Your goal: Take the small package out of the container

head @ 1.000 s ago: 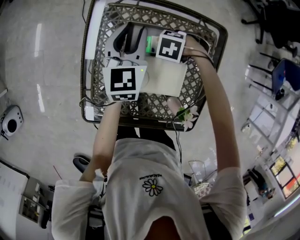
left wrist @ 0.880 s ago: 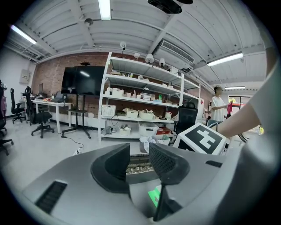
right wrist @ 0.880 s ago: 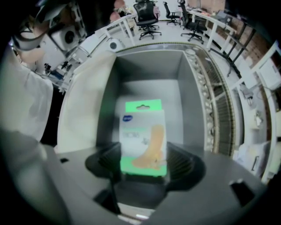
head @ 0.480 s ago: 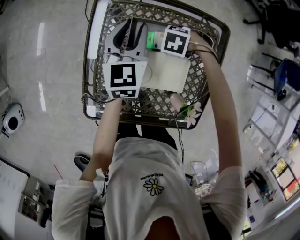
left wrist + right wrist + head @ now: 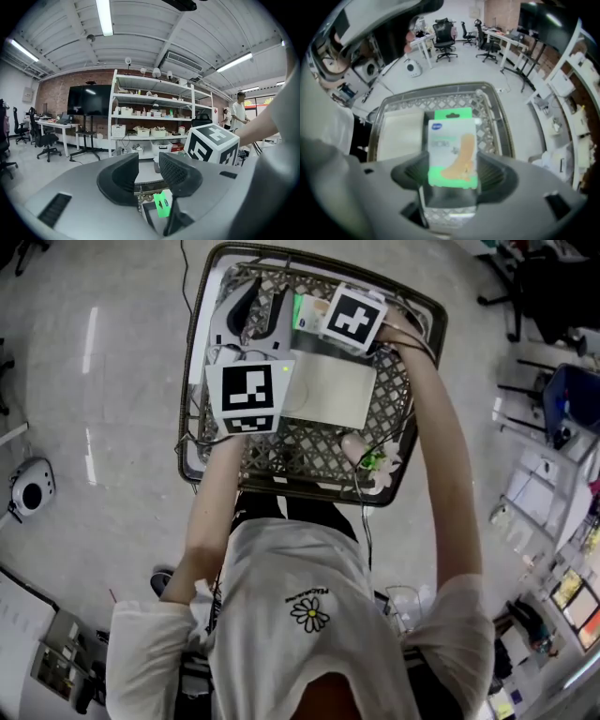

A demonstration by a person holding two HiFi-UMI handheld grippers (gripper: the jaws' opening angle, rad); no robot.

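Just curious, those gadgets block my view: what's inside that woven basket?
Inside the basket lies a flat white box, with a pink flowered item in one corner. The right gripper grips a small green package above it. Whatever lies beneath it and the left gripper is covered.

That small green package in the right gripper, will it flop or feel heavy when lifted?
Probably light: the small package looks thin and flat. Likely fairly stiff, since it stands straight beyond the right gripper without drooping.
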